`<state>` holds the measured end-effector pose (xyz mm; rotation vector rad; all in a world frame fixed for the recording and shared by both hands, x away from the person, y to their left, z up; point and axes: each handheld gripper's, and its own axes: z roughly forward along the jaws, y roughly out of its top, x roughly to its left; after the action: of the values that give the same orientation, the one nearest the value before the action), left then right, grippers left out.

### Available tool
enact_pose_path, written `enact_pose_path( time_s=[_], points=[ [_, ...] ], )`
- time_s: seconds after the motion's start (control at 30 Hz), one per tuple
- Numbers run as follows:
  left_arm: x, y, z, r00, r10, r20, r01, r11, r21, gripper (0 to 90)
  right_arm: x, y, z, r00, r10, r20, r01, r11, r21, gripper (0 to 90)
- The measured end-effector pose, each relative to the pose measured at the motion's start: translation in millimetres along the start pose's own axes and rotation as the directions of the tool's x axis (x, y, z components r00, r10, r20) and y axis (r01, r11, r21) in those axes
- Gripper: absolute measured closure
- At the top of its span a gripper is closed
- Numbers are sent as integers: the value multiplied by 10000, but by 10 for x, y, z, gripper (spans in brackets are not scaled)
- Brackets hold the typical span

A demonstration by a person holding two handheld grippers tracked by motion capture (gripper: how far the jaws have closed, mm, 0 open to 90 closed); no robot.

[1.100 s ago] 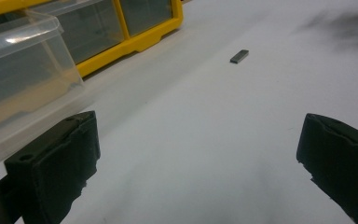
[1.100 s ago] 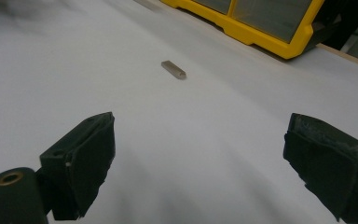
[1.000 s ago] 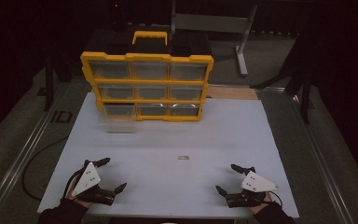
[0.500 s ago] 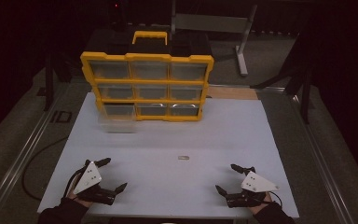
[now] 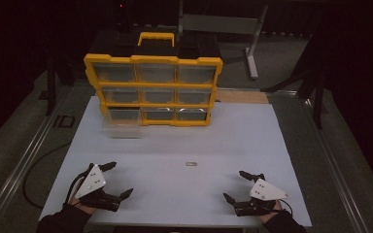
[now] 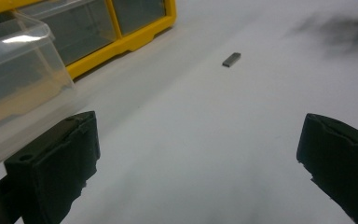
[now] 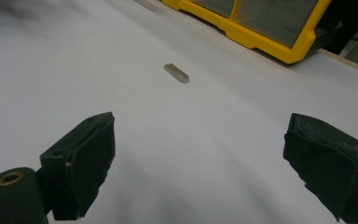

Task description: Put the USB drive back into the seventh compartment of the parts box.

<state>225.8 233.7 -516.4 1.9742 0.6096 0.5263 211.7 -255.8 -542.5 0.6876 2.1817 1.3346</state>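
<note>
Metal bar [image 5: 191,164], small, grey and flat, lies alone on the white table [image 5: 175,145] just below the centre of the high view, roughly midway between the two grippers and well apart from both. In the left gripper view the bar [image 6: 231,59] sits in the upper middle of the frame; in the right gripper view it [image 7: 176,73] lies upper centre, ahead of the jaws.

At the lower left of the high view, the left gripper [image 5: 119,180] rests low over the table with its jaws spread wide and nothing between them; a sleeve enters at the bottom edge behind it. Its own view shows the two black jaws far apart over bare table.

Above it, left of centre, a clear plastic drawer [image 5: 121,124] stands pulled out in front of the bottom-left slot of the yellow organiser case [image 5: 153,90], which stands upright at the far side of the table with a yellow handle on top. The drawer [image 6: 14,74] fills the upper left of the left gripper view.

At the lower right, the right gripper [image 5: 237,187] also has its jaws spread wide, holding nothing.
</note>
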Motion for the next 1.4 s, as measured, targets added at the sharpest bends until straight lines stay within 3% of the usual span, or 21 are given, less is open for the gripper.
enact_pose_path(
  time_s=[0.13, 0.2, 0.3, 0.43, 0.67, 0.73, 0.83, 1.0, 1.03, 1.07, 1.1, 1.17, 1.33, 1.4],
  points=[
    [21, 84, -31, 9999, -12, 169, 14, 10000, -83, 3, 0, 1, 0, 10000, -1, -22, 1, 10000, -7, 93],
    [33, 141, -19, 9992, 387, 36, -388, 9991, 191, 3, 4, 5, 1, 10000, 68, 9, -68, 10000, -13, 93],
    [59, 169, -12, 9994, 218, 282, -221, 9997, 72, 3, 7, 6, 1, 10000, 25, 3, -25, 10000, -18, 93],
    [79, 234, 33, 9987, 321, 408, -337, 9986, 404, 3, 11, 7, 4, 10000, 16, -70, -17, 10000, -36, 93],
    [121, 339, 55, 9971, 112, 756, -155, 9983, 565, 3, 5, 9, -5, 10000, 58, -75, -59, 9999, -86, 93],
    [125, 391, 84, 9951, 317, 941, -389, 9964, 758, 3, 6, 9, -1, 10000, 70, -57, -71, 10000, -69, 93],
    [128, 431, 100, 9952, 339, 916, -408, 9964, 745, 3, 4, 16, -11, 10000, 84, -28, -84, 9999, -146, 93],
    [158, 581, 120, 9928, 391, 1131, -469, 9966, 673, 3, 0, 14, -11, 10000, 81, -15, -81, 9998, -162, 93],
    [165, 619, 124, 9931, 519, 1055, -600, 9953, 759, 3, -2, 16, -10, 9999, 94, -55, -95, 9998, -169, 93],
    [169, 692, 116, 9935, 826, 786, -867, 9950, 504, 3, -2, 15, -9, 9999, 129, -46, -130, 9998, -138, 93],
    [169, 692, 116, 9935, 826, 786, -867, 9950, 504, 3, -2, 15, -11, 9999, 101, 6, -101, 9998, -154, 93],
    [199, 783, 120, 9916, 584, 1152, -662, 9957, 647, 3, -3, 18, -17, 9999, 132, 19, -132, 9997, -187, 94],
    [213, 974, 175, 9870, 926, 1312, -998, 9938, 493, 3, 1, 26, -9, 9998, 179, -53, -180, 9996, -220, 94],
    [233, 1032, 230, 9855, 864, 1458, -967, 9932, 645, 3, -1, 27, -8, 9997, 232, -115, -235, 9994, -244, 94]
  ],
)
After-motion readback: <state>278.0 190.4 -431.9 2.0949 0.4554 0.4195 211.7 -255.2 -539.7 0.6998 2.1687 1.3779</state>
